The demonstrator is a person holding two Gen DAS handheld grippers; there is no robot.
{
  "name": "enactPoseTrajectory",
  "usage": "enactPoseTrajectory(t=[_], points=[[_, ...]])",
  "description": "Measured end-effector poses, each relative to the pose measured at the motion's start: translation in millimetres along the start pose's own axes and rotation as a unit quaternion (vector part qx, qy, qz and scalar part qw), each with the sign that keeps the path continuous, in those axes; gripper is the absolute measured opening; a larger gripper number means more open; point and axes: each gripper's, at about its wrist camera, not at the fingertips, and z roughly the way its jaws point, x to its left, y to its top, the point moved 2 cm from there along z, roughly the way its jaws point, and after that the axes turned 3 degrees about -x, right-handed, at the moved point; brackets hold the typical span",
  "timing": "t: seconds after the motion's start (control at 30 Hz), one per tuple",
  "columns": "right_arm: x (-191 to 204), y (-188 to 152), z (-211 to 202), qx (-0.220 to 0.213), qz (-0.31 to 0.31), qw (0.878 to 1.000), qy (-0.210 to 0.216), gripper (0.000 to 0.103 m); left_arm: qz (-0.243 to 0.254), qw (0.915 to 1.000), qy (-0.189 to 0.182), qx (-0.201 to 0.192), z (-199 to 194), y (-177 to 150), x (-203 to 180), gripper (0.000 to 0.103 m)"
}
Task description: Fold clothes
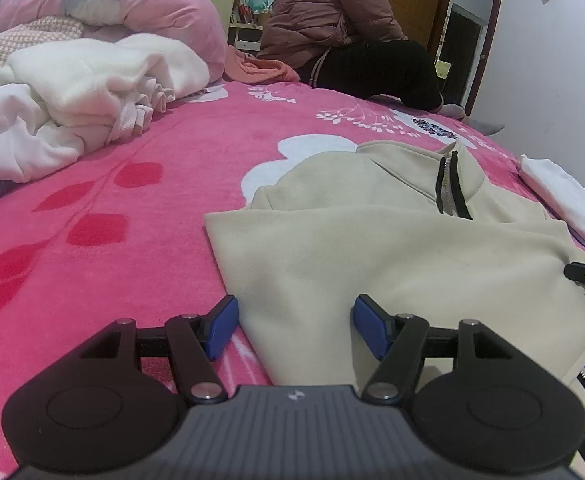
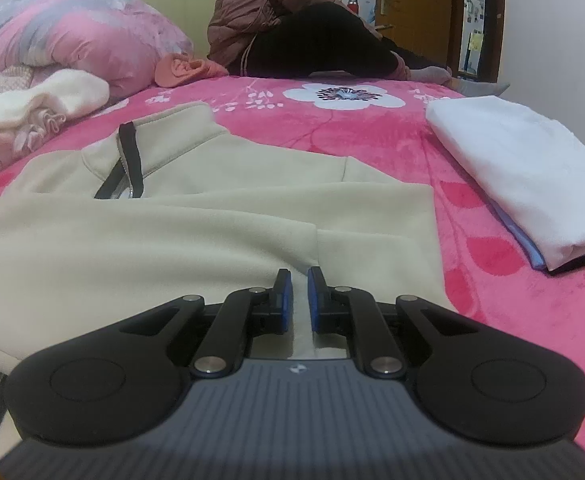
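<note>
The left claw [image 1: 294,322] stands spread, its blue pads astride the jacket's [image 1: 392,248] near left edge, not pressing it. The right claw [image 2: 299,292] is pressed nearly together over a fold of the jacket [image 2: 172,240]; whether it pinches cloth I cannot tell. Both point down at a slant. The beige jacket lies partly folded on the bed [image 1: 132,208]. Left of it is open pink blanket, right of it a folded white cloth [image 2: 524,168].

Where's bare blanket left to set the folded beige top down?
Free: pink blanket between the white pile and beige top; also a strip between the top and the folded white stack. Crowded: the far-left heap of clothes and the rolled quilt.
</note>
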Motion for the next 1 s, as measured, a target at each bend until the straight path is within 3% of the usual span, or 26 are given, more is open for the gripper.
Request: enactPoseTrajectory(t=[0.37, 0.53, 0.6, 0.67, 0.73, 0.8, 0.87, 1.0], points=[[-3, -2, 1, -0.002, 0.011, 1.000, 0.008, 0.007, 0.001, 0.9998, 0.012, -0.013, -8, 2, 0, 0.067], [-2, -2, 1, -0.002, 0.011, 1.000, 0.007, 0.007, 0.028, 0.9976, 0.036, -0.053, -26, 16, -5, 0.064], [-2, -2, 1, -0.002, 0.011, 1.000, 0.007, 0.008, 0.032, 0.9966, 0.026, -0.071, -30, 26, -10, 0.064], [-2, -2, 1, -0.002, 0.011, 1.000, 0.007, 0.008, 0.030, 0.9964, 0.011, -0.078, -27, 35, -15, 0.057], [-2, -2, 1, -0.002, 0.011, 1.000, 0.007, 0.008, 0.029, 0.9974, 0.003, -0.066, -14, 41, -20, 0.048], [-2, -2, 2, -0.003, 0.011, 1.000, 0.007, 0.008, 0.021, 0.9993, 0.007, -0.029, 8, 43, -20, 0.035], [-2, -2, 2, -0.003, 0.011, 1.000, 0.007, 0.008, 0.004, 0.9998, 0.016, 0.011, 31, 40, -15, 0.033], [-2, -2, 1, -0.001, 0.010, 1.000, 0.007, 0.008, -0.013, 0.9993, 0.023, 0.027, 42, 40, -11, 0.033]])
